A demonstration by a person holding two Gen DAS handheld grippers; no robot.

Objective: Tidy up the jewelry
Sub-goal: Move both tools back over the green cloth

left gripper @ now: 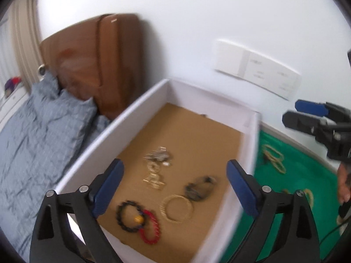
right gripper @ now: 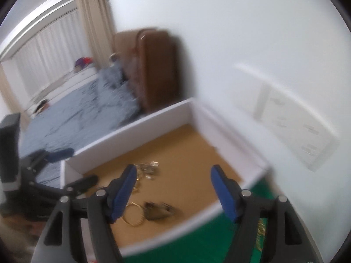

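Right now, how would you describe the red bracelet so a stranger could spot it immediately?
Find the white box with the brown cardboard floor. In its near corner lies the red bracelet, overlapping a black beaded bracelet. It is the only red piece; the neighbouring gold bangle is plain.

Motion blur smeared the gold pile (left gripper: 156, 168) in the box (left gripper: 140, 100), so its pieces could not be told apart. In the right wrist view a fingertip (right gripper: 122, 194) hid part of the bangle (right gripper: 133, 218). Right of the box, the bangles (left gripper: 274, 157) were too blurred to count.
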